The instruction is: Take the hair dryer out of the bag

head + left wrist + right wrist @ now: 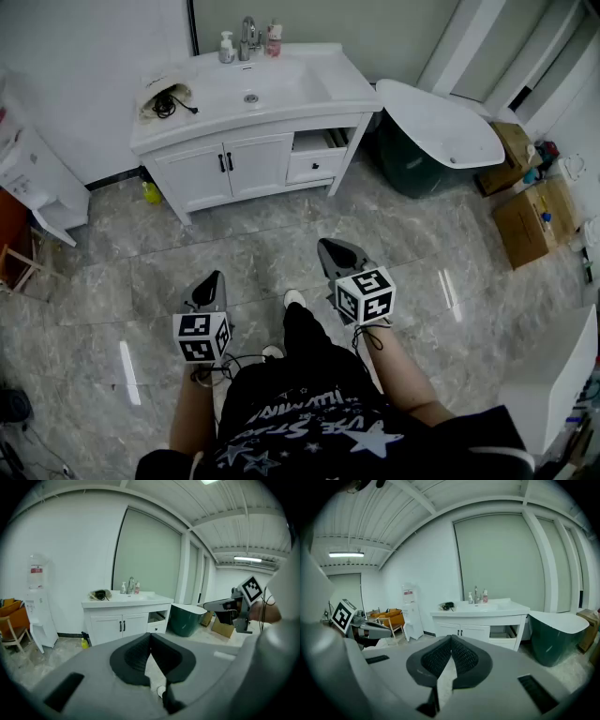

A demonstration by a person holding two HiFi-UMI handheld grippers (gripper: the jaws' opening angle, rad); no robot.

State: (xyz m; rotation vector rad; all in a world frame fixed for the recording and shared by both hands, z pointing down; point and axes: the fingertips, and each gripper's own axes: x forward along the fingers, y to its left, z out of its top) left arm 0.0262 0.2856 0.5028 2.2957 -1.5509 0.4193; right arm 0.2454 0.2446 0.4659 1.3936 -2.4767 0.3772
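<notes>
A pale bag [165, 97] with the black hair dryer [169, 100] and its cord lies on the left end of the white vanity top [309, 89]. It also shows small and far off as the bag [100, 594] in the left gripper view and the bag [447, 605] in the right gripper view. My left gripper [215, 277] and right gripper [324, 247] are held over the grey floor, well short of the vanity. Both are shut and hold nothing. The left gripper [150, 636] and the right gripper [451, 639] each have their jaws pressed together.
A sink with a tap and bottles [249, 39] fills the vanity's middle. A green tub with a white rim [441, 131] stands to the right, with cardboard boxes [527, 220] beyond it. A white water dispenser [33, 178] and a wooden chair [14, 262] stand at left. A yellow bottle [150, 192] sits on the floor.
</notes>
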